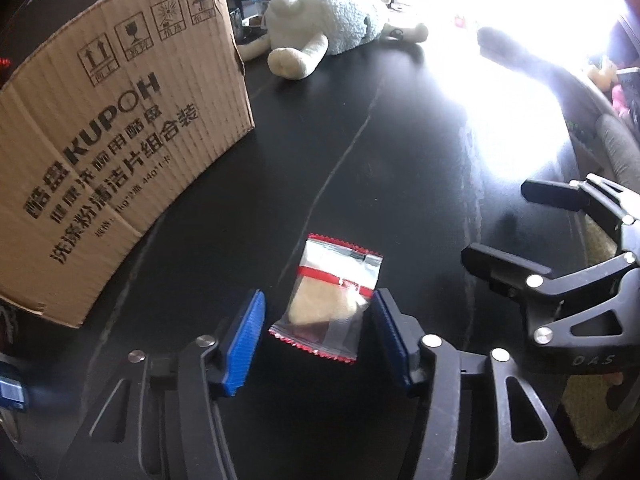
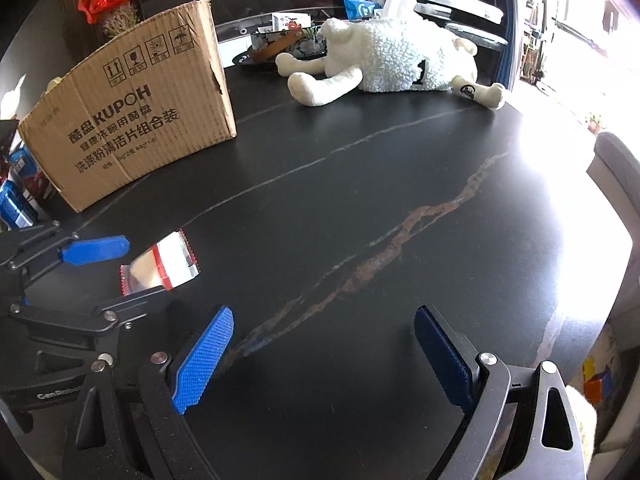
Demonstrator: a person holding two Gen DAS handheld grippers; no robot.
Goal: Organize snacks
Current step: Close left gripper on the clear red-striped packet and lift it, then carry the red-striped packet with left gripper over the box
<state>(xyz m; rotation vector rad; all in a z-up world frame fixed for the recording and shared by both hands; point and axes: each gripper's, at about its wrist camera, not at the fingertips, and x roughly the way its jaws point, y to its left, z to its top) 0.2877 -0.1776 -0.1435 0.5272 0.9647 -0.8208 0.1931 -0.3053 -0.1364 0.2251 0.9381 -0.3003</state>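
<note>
Lying between left hand-held gripper [image 1: 318, 334] pads: snack packet [image 1: 332, 296]

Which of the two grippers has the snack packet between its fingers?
The left gripper: the snack packet lies between its blue pads. The right gripper stands wide open over bare table.

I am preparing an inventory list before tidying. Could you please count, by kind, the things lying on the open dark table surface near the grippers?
Snack packet, clear with red edges: 1
Cardboard box with printed text: 1
White plush sheep: 1
Total: 3

The cluttered items behind the sheep are too hard to tell apart, so they are not counted.
</note>
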